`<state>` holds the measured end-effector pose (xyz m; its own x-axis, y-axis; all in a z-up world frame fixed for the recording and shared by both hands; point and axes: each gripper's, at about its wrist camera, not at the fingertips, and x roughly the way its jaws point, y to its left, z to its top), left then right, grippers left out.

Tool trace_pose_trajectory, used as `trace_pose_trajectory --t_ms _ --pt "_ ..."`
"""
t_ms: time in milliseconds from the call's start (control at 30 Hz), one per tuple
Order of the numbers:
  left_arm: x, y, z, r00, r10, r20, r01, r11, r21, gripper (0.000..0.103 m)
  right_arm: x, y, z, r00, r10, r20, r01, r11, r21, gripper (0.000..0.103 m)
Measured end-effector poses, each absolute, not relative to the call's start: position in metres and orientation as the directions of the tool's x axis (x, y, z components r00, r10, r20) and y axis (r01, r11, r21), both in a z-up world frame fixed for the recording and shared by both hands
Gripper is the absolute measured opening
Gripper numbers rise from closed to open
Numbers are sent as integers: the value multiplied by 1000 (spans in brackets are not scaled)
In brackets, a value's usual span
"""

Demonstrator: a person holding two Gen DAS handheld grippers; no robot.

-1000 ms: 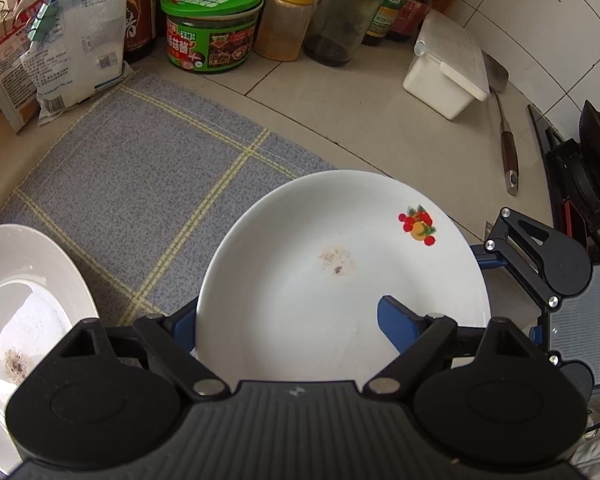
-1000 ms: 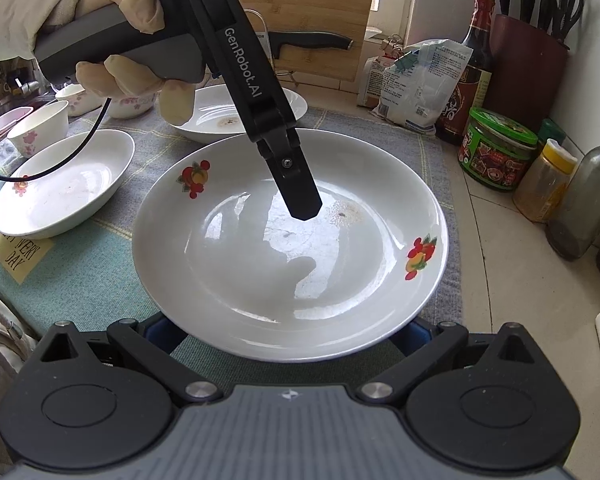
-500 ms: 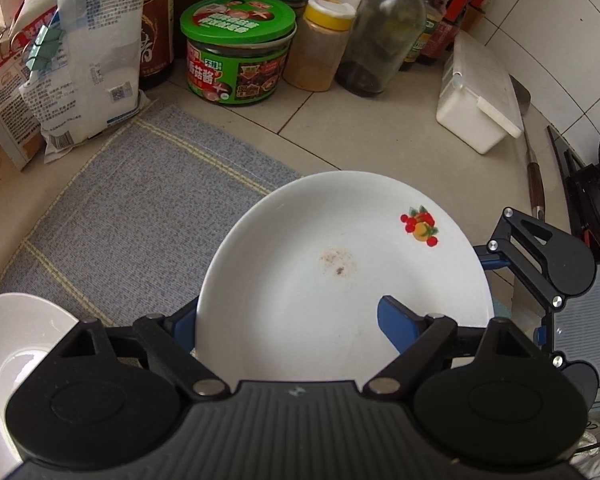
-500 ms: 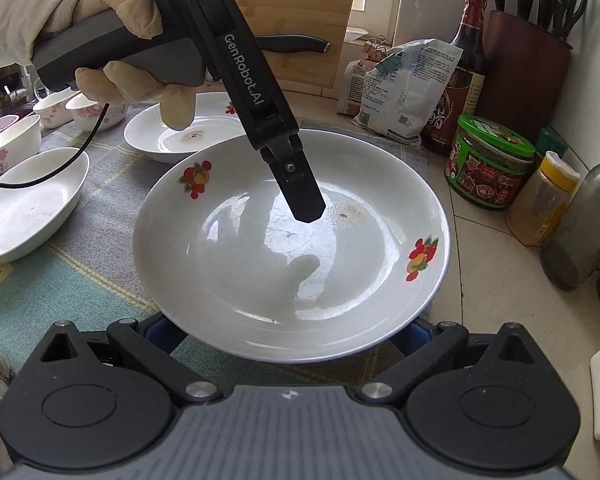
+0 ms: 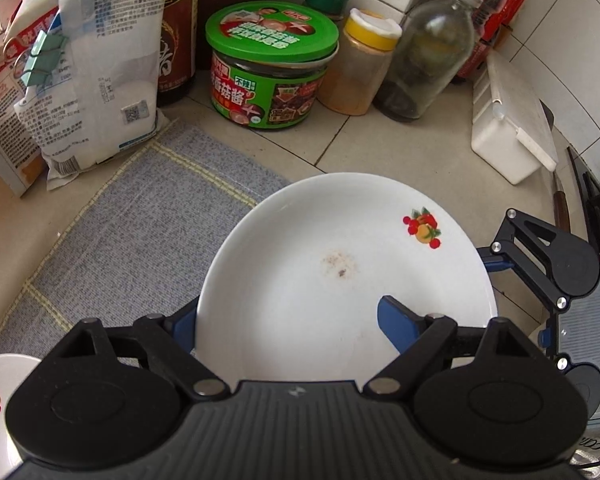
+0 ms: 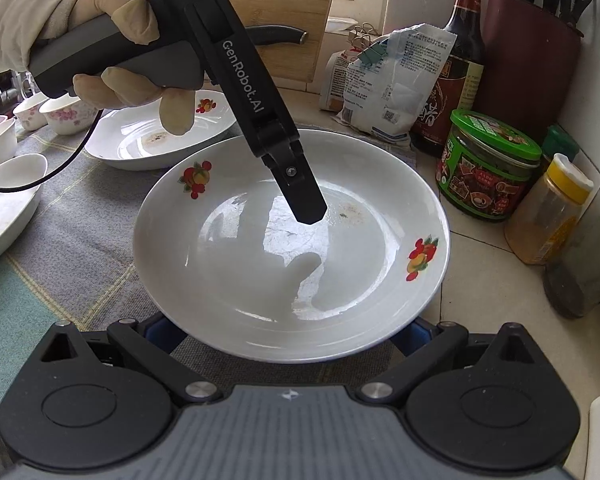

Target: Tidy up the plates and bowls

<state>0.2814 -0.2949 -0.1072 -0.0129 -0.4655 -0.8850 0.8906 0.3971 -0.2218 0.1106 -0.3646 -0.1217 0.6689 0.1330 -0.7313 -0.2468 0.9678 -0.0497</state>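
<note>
White plate (image 5: 300, 280) pinched in left gripper (image 5: 288, 324), seemingly lifted.

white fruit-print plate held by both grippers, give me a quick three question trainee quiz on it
1. True or false: the round white ceramic plate with fruit prints lies flat on the grey woven mat.
2. Which gripper has a finger lying over the plate's inner face: A left gripper, B right gripper, C neither?
3. Fill in: the brownish stain sits near the plate's ____.

Key: 1 false, it is held above the mat. 2 A, the left fingers clamp the rim, one of them over the inside; the right gripper's fingers show only at the plate's edge. 3 centre.
</note>
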Motion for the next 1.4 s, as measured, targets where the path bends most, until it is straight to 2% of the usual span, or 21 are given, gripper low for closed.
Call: trace_pose_trajectory --t_ms 900,1400 --pt "296 -316 -120 13 -466 -885 888 412 -203 88 122 -374 -129 661 115 -742 -210 977 -35 103" --pt "287 -310 -107 83 -482 -872 904 405 -138 92 121 -374 -128 657 89 -748 -186 981 -46 103"
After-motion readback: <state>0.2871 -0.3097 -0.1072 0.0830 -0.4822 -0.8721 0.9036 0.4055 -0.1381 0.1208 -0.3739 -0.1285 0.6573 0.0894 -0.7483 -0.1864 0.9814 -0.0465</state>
